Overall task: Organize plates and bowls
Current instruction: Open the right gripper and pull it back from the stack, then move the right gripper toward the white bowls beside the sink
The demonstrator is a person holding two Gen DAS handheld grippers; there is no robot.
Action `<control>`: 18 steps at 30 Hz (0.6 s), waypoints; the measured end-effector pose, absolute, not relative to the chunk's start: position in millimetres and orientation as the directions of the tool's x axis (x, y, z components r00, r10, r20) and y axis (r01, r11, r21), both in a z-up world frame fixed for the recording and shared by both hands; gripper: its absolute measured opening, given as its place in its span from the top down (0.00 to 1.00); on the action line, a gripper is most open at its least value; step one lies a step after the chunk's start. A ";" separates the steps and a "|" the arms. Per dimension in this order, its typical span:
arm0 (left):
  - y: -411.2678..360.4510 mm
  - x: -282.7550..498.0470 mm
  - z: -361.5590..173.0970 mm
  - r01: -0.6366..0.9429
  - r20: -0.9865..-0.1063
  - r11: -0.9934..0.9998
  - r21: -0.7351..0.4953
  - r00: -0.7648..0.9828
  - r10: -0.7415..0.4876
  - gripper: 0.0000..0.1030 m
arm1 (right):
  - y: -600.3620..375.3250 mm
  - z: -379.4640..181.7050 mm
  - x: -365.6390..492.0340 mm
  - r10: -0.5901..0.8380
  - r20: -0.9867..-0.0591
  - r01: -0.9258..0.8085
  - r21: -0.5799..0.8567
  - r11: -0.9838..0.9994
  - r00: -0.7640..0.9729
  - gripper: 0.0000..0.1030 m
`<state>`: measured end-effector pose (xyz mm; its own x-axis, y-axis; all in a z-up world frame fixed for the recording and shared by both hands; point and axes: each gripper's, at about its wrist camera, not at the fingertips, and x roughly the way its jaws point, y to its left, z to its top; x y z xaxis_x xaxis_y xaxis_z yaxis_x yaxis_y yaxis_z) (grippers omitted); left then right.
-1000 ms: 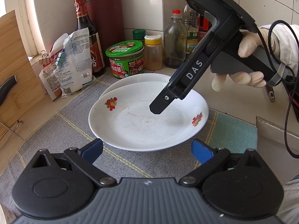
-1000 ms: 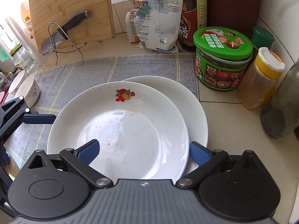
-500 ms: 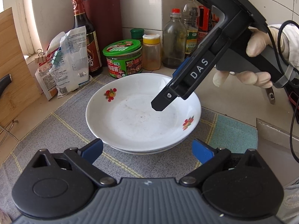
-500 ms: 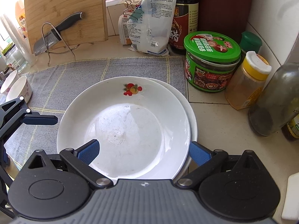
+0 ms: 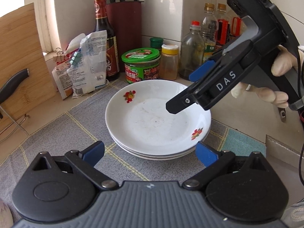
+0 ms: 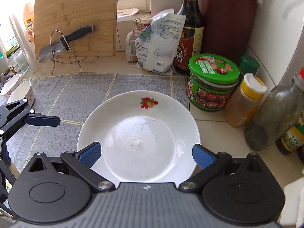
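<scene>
A stack of white plates (image 5: 152, 125) with fruit decals rests on the grey checked mat (image 5: 57, 138), the top plate (image 6: 138, 133) sitting squarely on those below. My left gripper (image 5: 150, 153) is open just in front of the stack's near rim and holds nothing. My right gripper (image 5: 181, 93), held by a gloved hand (image 5: 281, 62), hovers open over the plate's right half, its lower finger close above the plate. In the right wrist view my right gripper (image 6: 146, 154) spans the plate's near edge. One of my left gripper's fingers (image 6: 42, 120) shows at the left, apart from the plate.
Behind the stack stand a green-lidded jar (image 6: 212, 81), a yellow-capped spice jar (image 6: 245, 100), a glass bottle (image 6: 277, 114), a soy sauce bottle (image 5: 106, 43), a knife block (image 5: 123, 30) and clipped bags (image 5: 83, 66). A cutting board with a knife (image 6: 66, 39) leans left. Two small bowls (image 6: 20, 93) sit at the mat's left end.
The top plate, earlier offset towards the left gripper, has slid back and now sits centred on the stack. Both grippers have drawn back slightly and stay open.
</scene>
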<state>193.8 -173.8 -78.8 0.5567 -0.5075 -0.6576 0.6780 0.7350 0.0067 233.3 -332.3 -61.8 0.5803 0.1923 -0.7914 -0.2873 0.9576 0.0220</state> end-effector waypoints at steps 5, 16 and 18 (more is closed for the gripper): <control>-152.9 189.7 -71.4 0.598 -0.626 0.801 -0.013 0.620 -0.473 0.01 | -312.5 -48.5 226.6 0.194 -0.730 -0.312 -0.027 0.950 0.656 0.00; -101.1 173.7 -67.5 0.344 -0.621 0.939 0.018 0.740 -0.259 0.01 | -256.2 -47.0 232.1 0.310 -0.668 -0.480 -0.081 0.874 0.677 0.00; -91.9 170.7 -67.9 0.284 -0.631 0.959 0.017 0.747 -0.210 0.01 | -246.8 -48.8 234.2 0.339 -0.662 -0.518 -0.087 0.851 0.668 0.00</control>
<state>170.7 -91.9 -67.9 0.7470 -0.2101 -0.6307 0.2839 0.9587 0.0168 234.2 -246.8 -48.8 0.6682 0.3395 -0.6620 -0.5183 0.8508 -0.0869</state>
